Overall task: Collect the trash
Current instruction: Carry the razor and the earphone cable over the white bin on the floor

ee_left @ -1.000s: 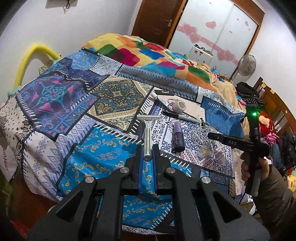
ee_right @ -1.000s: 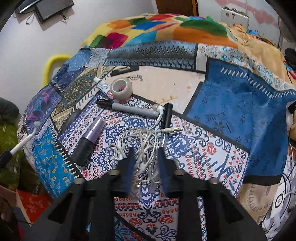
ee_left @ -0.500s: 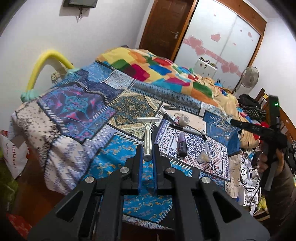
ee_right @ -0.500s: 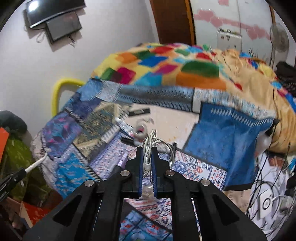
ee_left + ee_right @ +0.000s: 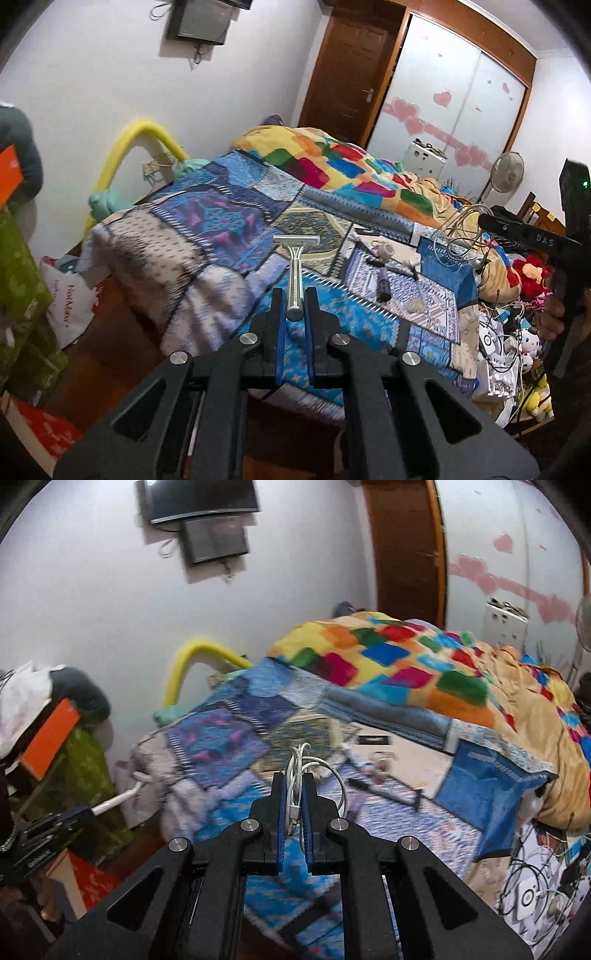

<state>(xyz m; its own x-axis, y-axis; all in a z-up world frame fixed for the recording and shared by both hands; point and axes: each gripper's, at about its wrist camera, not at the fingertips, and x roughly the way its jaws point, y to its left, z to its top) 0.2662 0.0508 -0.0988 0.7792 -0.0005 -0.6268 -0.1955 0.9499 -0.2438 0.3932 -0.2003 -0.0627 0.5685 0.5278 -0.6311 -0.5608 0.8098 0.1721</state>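
Observation:
My left gripper (image 5: pixel 295 295) is shut on the handle of a white disposable razor (image 5: pixel 295 258), head pointing forward, held in the air off the bed's near corner. My right gripper (image 5: pixel 294 779) is shut on a bundle of white earphone cable (image 5: pixel 301 771), lifted above the bed; it also shows at the right of the left wrist view (image 5: pixel 465 236). On the patterned bedspread (image 5: pixel 207 218) lie a purple tube (image 5: pixel 383 282), a tape roll (image 5: pixel 386 249), a dark pen (image 5: pixel 391 264) and a small clear wrapper (image 5: pixel 415 303).
A white plastic bag (image 5: pixel 70 299) sits on the floor left of the bed. A yellow foam-covered rail (image 5: pixel 147 129) stands at the bed's far left. Soft toys and cables (image 5: pixel 517 332) crowd the floor at the right. A colourful quilt (image 5: pixel 332 166) covers the far bed.
Both grippers have pulled back and up from the bed. The right gripper, open over the cable a second ago, has shut on it and lifted it. The left still holds the razor.

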